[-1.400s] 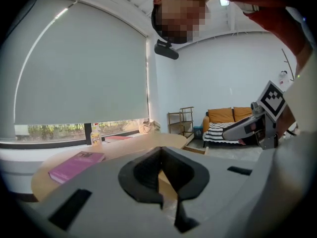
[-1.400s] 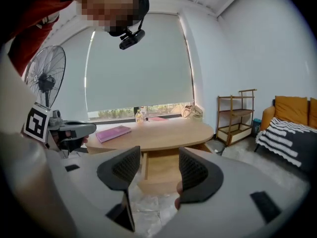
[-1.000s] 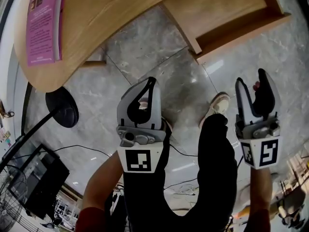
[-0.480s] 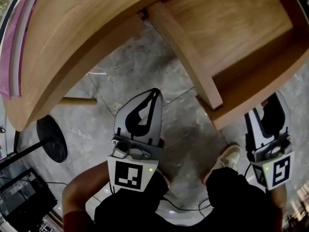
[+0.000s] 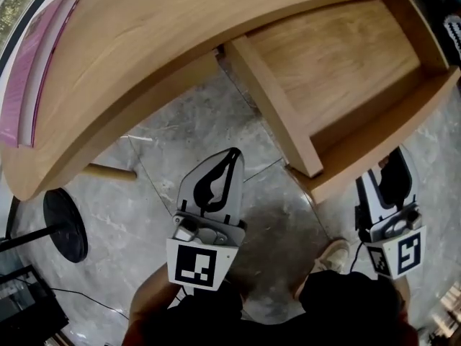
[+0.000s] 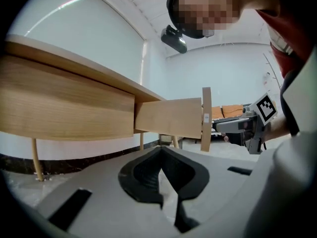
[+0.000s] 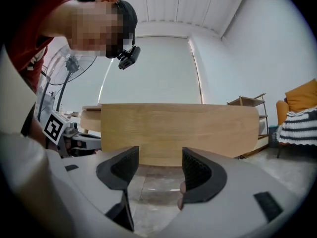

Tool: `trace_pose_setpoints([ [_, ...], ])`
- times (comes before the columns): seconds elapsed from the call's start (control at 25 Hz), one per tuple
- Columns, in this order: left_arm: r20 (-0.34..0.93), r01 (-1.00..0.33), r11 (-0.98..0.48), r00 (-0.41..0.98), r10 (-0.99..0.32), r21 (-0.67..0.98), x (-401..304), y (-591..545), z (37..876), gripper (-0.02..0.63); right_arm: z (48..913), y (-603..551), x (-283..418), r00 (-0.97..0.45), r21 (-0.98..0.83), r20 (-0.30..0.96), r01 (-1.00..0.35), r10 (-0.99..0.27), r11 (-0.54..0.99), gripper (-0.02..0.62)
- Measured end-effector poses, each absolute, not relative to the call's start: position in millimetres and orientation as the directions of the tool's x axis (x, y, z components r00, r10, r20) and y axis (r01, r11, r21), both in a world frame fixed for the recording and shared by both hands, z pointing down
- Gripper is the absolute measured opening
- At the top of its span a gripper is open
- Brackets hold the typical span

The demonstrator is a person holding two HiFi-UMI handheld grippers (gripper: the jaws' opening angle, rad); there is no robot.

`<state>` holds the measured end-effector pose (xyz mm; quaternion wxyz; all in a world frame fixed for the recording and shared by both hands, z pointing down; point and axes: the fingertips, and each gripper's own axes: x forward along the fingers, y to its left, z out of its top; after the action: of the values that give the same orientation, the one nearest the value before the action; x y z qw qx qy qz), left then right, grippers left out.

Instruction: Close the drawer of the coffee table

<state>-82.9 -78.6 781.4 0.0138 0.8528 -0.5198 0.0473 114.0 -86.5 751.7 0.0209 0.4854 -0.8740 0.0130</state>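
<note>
Our right gripper (image 5: 380,181), jaws just widened, empty, faces the drawer (image 5: 338,56) front; left gripper (image 5: 232,157) is pinched together. Shoving its right end alone may jam it.

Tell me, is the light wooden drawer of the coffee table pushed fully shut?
No, the light wooden drawer stands pulled out from under the rounded wooden tabletop, its inside showing.

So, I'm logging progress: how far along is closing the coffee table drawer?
Nothing done yet: the drawer stands pulled out. In hand: the right gripper, jaws open, faces its front without touching; the left gripper is shut, empty. Left: push it in.
</note>
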Motion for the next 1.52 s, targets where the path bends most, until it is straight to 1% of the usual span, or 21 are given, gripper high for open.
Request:
trace_pose_setpoints([
  [0.16,0.073,-0.907,-0.419,0.415,-0.907,-0.044,-91,-73,787,0.006,754,-85,113,-0.533,-0.028,0.033,-0.846,-0.845,0.532,0.261],
  [0.4,0.069,-0.913,-0.406,0.403,-0.912,-0.029,-96,-73,786,0.006,761,-94,117,-0.527,-0.05,0.043,-0.85,-0.849,0.525,0.267],
  [0.68,0.07,-0.917,-0.398,0.395,-0.916,-0.023,-97,-77,785,0.006,743,-112,116,-0.552,-0.047,0.027,-0.833,-0.833,0.551,0.29],
  [1.0,0.086,-0.919,-0.394,0.392,-0.916,-0.014,-98,-78,790,0.006,736,-123,110,-0.573,-0.084,0.024,-0.818,-0.819,0.569,0.296],
  [1.16,0.09,-0.92,-0.393,0.391,-0.916,-0.004,-99,-76,792,0.006,732,-140,100,-0.574,-0.08,0.051,-0.818,-0.817,0.57,0.296],
  [1.36,0.094,-0.922,-0.388,0.386,-0.918,-0.004,-102,-76,797,0.006,722,-160,87,-0.557,-0.026,0.048,-0.83,-0.829,0.557,0.296],
  [1.52,0.092,-0.924,-0.382,0.38,-0.92,0.003,-104,-78,798,0.006,722,-179,76,-0.557,-0.011,0.07,-0.83,-0.827,0.558,0.296],
])
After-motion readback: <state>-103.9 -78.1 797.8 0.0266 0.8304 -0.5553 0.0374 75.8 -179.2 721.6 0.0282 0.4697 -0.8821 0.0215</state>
